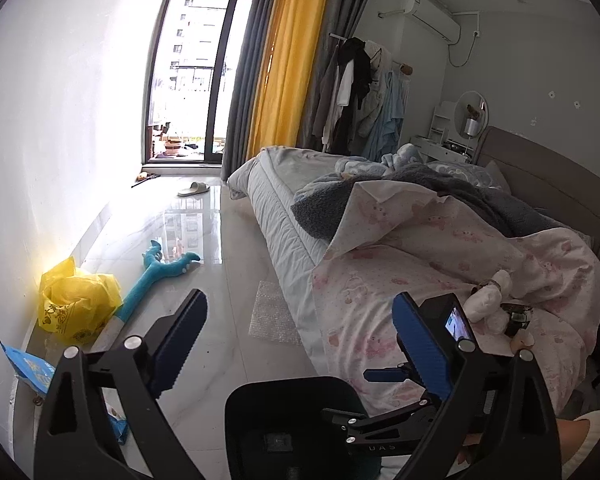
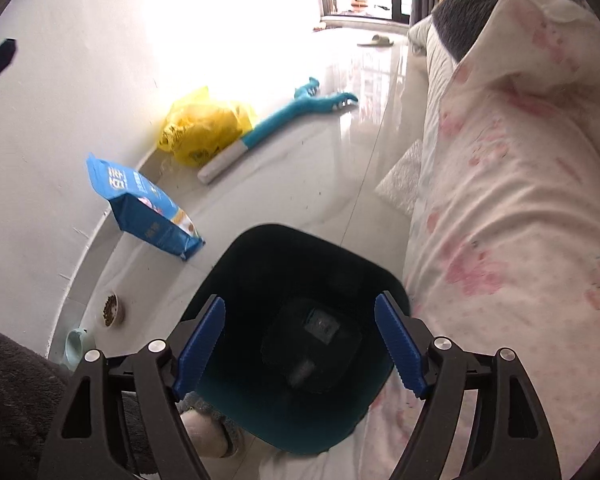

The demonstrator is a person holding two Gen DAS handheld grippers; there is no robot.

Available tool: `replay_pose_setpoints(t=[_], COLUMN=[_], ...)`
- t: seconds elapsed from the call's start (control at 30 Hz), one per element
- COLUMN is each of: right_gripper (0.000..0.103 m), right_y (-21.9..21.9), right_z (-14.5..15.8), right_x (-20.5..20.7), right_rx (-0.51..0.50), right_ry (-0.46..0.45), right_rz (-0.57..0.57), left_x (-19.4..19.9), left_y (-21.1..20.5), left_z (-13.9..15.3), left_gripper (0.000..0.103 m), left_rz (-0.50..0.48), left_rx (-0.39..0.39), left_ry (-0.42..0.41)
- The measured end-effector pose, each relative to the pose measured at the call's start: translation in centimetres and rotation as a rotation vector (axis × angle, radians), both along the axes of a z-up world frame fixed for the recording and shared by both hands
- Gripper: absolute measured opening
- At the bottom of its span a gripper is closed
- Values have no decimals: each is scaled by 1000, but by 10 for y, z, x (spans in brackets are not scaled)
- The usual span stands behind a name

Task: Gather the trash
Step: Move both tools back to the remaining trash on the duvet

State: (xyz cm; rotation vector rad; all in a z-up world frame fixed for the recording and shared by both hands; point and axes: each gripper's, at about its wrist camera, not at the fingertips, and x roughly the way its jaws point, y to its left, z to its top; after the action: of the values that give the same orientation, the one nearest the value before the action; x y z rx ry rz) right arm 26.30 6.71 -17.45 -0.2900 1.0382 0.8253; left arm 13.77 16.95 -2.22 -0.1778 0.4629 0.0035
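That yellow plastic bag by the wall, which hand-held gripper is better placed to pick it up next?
Probably the left hand-held gripper. It is open and empty, with the yellow bag just past its left finger. The right hand-held gripper hangs open over the black bin, farther from the bag.

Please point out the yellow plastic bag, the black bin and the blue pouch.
yellow plastic bag (image 2: 204,128), right wrist view, crumpled middle
black bin (image 2: 300,240), right wrist view, far rim
blue pouch (image 2: 140,196), right wrist view, front face
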Motion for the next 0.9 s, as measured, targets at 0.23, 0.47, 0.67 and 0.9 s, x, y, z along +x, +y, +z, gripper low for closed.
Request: replay_pose_setpoints(t=[0.23, 0.47, 0.67, 0.9], right_gripper=[81, 81, 81, 82], right_y=[-33, -76, -112, -167], right_z=[35, 66, 86, 109], right_x=[2, 6, 12, 24], right_rx=[72, 112, 113, 133], right_ry=[-86, -175, -270, -341], right_rz=[-15, -66, -110, -195], left_x=[8, 20, 33, 61], left_y=[-31, -58, -72, -84], left_z=[13, 17, 14, 9], left_gripper=[97, 97, 97, 97], left_rz=[-57, -126, -148, -183], left_rx=[-12, -10, 17, -5], left_ry=[-37, -40, -35, -4])
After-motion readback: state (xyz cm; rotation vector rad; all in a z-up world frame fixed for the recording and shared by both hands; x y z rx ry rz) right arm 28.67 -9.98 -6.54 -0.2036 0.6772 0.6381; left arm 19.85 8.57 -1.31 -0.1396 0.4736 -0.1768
